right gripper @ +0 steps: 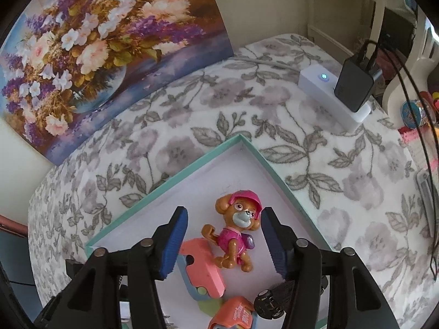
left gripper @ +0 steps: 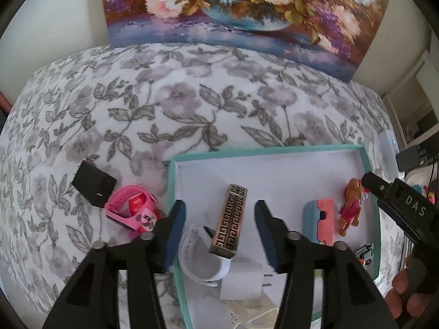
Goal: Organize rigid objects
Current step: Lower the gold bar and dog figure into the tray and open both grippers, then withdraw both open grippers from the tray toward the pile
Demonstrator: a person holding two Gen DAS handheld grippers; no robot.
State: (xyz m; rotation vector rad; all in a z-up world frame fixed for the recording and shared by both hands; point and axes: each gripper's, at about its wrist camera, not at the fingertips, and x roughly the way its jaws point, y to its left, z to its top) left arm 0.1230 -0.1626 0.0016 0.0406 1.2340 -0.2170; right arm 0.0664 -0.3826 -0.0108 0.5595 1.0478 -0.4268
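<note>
A teal-rimmed box [left gripper: 274,150] with a white floor lies on a floral cloth. My left gripper [left gripper: 219,219] is open above it. A bronze patterned bar [left gripper: 230,219] lies between its fingers, untouched, leaning on a white watch [left gripper: 203,263]. My right gripper [right gripper: 223,235] is open over the box's far corner [right gripper: 240,137]. A toy dog in a pink cap [right gripper: 233,235] lies between its pads, the cap close to the right one. A pink and blue case [right gripper: 203,266] lies beside the dog. Outside the box, to its left, rest a pink watch [left gripper: 131,211] and a black charger cube [left gripper: 93,186].
A white plug adapter [left gripper: 241,282], an orange toy [right gripper: 233,315] and a black wheeled piece [right gripper: 274,298] also lie in the box. A white power strip [right gripper: 329,96] with a black charger [right gripper: 356,82] sits at the cloth's far right. A flower painting [left gripper: 233,8] leans against the wall.
</note>
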